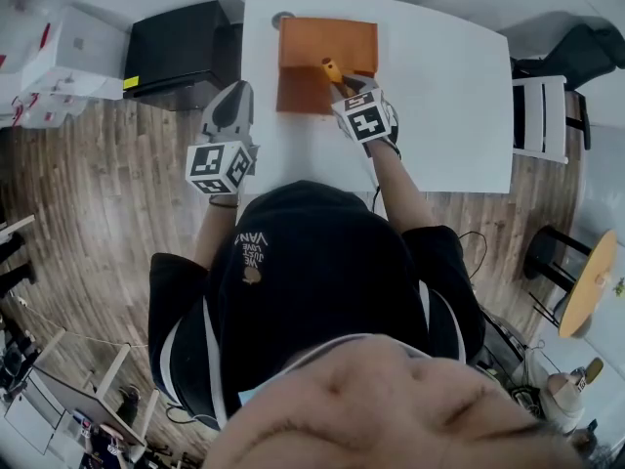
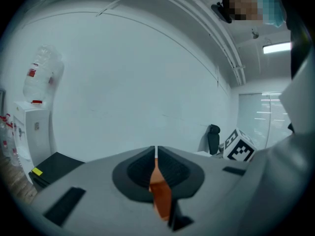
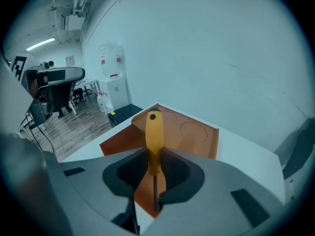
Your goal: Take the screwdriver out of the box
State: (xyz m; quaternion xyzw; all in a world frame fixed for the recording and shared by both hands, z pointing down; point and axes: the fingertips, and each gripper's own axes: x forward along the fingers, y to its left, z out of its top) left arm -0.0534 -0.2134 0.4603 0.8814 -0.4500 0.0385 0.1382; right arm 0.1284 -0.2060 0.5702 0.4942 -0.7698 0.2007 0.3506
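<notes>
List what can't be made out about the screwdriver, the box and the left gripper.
- The screwdriver tip: in the right gripper view the dark shaft ends against the right gripper body; in the head view that gripper covers it.
- Part of the box floor: hidden behind the right gripper in both those views.
- The orange strip below the left gripper and its shut fingers: left gripper view, too narrow to identify.

White tabletop [image 1: 449, 86]. Black cabinet [image 1: 181, 52] just beside its left edge, with a yellow tag on one corner. White cartons [image 1: 68, 57] left of the cabinet. White chair [image 1: 540, 115] at the tabletop's right edge. Wood plank floor [image 1: 98, 184]. Round wooden stool [image 1: 586, 286] lower right, well apart from the tabletop. Water dispenser [image 2: 34, 127], bottle on top, against the white wall [image 2: 138, 82].
</notes>
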